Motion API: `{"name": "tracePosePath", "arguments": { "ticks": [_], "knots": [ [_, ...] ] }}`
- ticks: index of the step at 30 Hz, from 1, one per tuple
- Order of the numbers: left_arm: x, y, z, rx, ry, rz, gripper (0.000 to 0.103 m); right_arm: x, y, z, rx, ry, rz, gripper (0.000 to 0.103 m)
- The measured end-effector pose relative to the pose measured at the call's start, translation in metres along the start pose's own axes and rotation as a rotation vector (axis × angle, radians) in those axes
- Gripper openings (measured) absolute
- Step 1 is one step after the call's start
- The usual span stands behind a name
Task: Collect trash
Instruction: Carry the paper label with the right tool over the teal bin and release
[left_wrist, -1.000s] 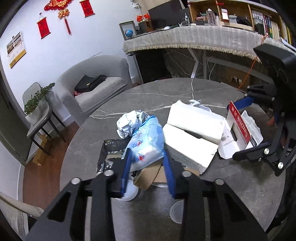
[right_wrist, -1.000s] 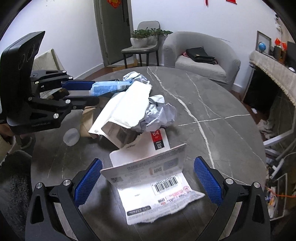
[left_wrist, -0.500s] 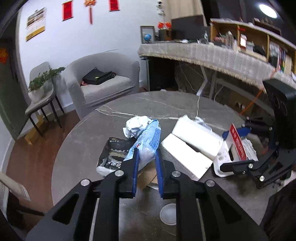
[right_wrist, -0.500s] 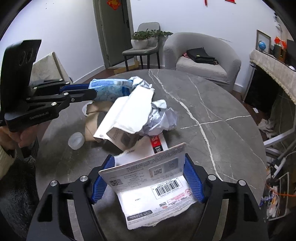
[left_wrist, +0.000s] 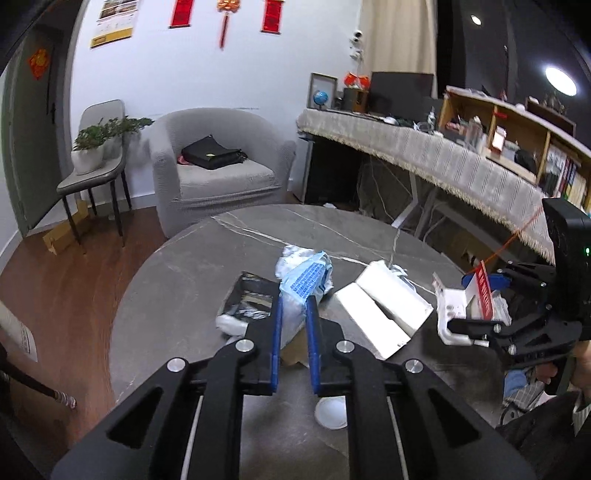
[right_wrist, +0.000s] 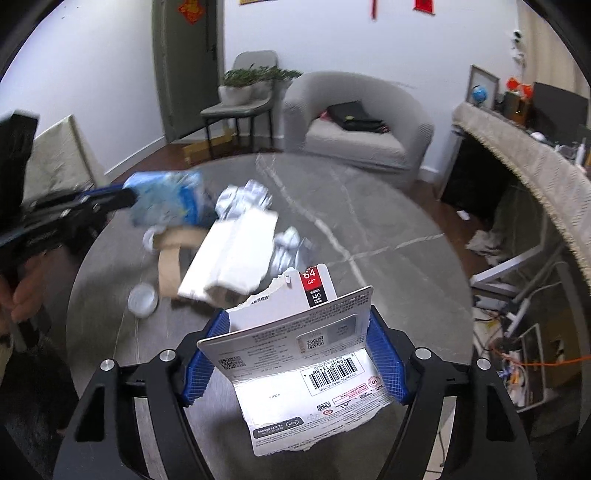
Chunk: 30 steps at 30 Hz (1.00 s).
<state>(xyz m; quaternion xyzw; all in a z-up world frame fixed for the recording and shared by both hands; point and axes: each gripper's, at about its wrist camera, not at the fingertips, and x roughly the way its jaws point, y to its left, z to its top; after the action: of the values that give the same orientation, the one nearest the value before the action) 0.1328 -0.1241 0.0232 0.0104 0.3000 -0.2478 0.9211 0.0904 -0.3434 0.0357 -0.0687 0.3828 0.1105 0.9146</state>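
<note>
My left gripper (left_wrist: 293, 302) is shut on a blue and white plastic packet (left_wrist: 306, 280) and holds it above the round grey marble table (left_wrist: 192, 266). My right gripper (right_wrist: 295, 332) is shut on a torn white memory-card package (right_wrist: 306, 354) with a barcode and holds it above the table. The right gripper with the package also shows at the right of the left wrist view (left_wrist: 476, 295). The left gripper with the packet shows blurred at the left of the right wrist view (right_wrist: 166, 199).
On the table lie a white folded carton (left_wrist: 380, 310), a black foil bag (left_wrist: 251, 302), crumpled silver foil (right_wrist: 243, 195), brown cardboard (right_wrist: 173, 262) and a white round lid (left_wrist: 330, 413). A grey armchair (left_wrist: 218, 166) and a fringed desk (left_wrist: 424, 151) stand beyond.
Both grippers closed: the left on the blue packet, the right on the card package. Both lifted their items off the table, and the views rose and tilted.
</note>
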Motion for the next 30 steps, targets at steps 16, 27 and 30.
{"name": "tracePosePath", "arguments": {
  "ticks": [16, 27, 30],
  "knots": [
    [-0.06, 0.079, -0.009, -0.17, -0.076, 0.03, 0.011, -0.011, 0.053, 0.063, 0.077, -0.225, -0.012, 0.075],
    [-0.083, 0.141, -0.032, -0.226, -0.017, 0.18, 0.011, 0.031, 0.139, 0.089, -0.005, -0.182, 0.153, 0.075],
    [-0.08, 0.16, -0.048, -0.266, 0.032, 0.215, 0.011, 0.036, 0.164, 0.093, -0.04, -0.184, 0.185, 0.075]
  ]
}}
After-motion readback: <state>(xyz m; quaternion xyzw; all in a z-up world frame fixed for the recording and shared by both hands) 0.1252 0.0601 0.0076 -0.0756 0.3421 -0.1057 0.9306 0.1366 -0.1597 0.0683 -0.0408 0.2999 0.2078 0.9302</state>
